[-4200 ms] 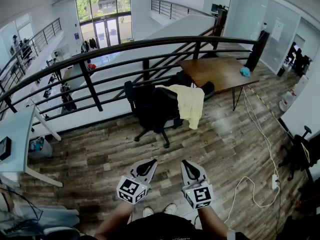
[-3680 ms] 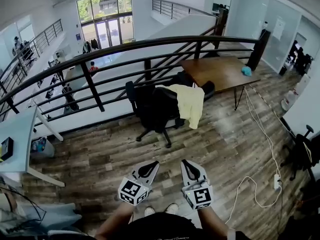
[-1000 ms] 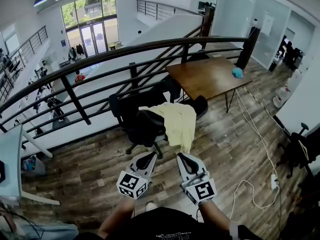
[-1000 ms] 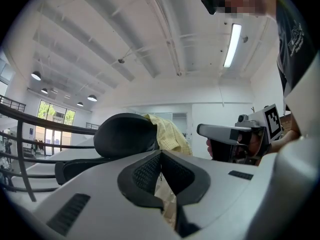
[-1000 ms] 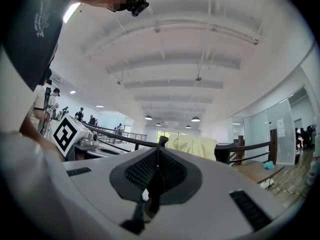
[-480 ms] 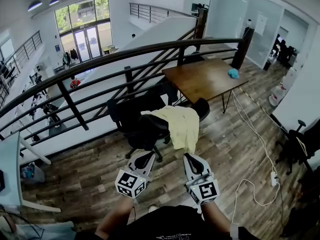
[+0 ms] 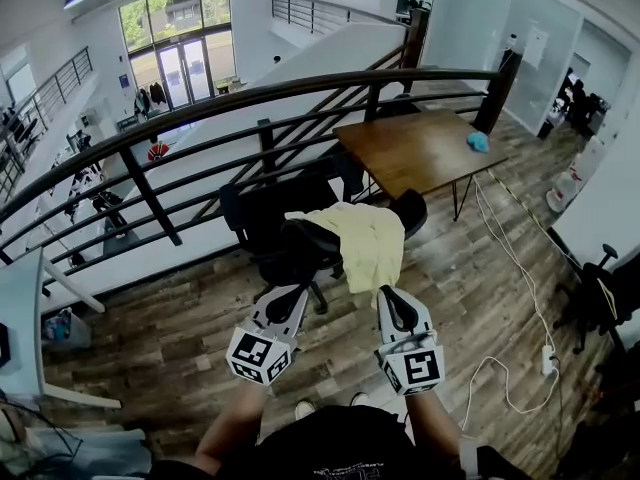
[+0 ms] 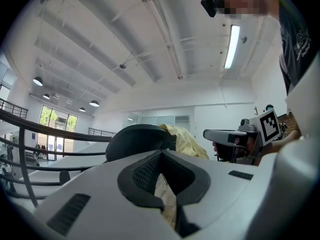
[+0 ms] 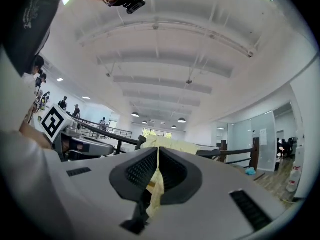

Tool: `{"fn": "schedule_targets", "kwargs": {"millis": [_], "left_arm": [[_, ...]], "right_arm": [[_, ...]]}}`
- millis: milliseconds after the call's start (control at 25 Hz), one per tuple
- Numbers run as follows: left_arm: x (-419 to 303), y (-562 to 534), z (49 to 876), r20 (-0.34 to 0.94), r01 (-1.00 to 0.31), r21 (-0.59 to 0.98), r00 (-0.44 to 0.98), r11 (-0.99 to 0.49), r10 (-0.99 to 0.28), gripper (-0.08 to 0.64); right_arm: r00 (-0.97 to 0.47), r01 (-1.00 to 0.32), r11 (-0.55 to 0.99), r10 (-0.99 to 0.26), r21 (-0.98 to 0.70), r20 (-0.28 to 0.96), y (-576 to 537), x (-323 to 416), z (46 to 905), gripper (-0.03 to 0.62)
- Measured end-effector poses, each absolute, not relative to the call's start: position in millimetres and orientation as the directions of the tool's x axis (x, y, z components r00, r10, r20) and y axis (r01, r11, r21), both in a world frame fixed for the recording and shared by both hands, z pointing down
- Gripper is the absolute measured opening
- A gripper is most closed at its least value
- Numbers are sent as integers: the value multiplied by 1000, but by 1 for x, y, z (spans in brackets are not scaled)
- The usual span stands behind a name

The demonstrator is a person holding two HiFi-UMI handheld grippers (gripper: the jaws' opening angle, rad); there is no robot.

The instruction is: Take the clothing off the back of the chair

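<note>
I see one pale yellow garment (image 7: 365,243) draped over the back of the single black chair (image 7: 262,226). Its long axis hangs down toward the floor, with the hem nearest me. My two claws, the left gripper (image 7: 295,294) and the right gripper (image 7: 386,298), are both closed on nothing, near that hem.

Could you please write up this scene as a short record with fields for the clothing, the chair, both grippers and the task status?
Clothing: pale yellow garment, draped over the chair's back
Chair: black office chair, beside the dark railing
Behind chair: wooden table
Left gripper: jaws together, holding nothing, garment ahead of it
Right gripper: jaws together, holding nothing, garment ahead of it
Task status: garment not yet taken off
</note>
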State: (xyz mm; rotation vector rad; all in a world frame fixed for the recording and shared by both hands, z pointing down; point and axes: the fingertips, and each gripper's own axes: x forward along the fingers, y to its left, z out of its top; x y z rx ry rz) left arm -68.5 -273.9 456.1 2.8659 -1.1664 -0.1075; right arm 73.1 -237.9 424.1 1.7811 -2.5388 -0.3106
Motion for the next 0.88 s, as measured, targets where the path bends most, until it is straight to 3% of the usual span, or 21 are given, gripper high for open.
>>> {"fn": "schedule_targets", "kwargs": {"millis": [480,640,880], "left_arm": [[-54,-275,463,-26,-745,88,662,-661,-749,14],[-51,-277,464,-22,-759,89,645,-644,-764,14],[-54,-280,466,-13,-788,87,611,-610,-791,14]], "right_arm": [[-380,-917,368,-923,152,-54,-263,87,431,39],[-419,-901,410,-907,138,-37,-274,82,436,206],[-401,-912,397,-916,99,-18,-290,83,442,299]]}}
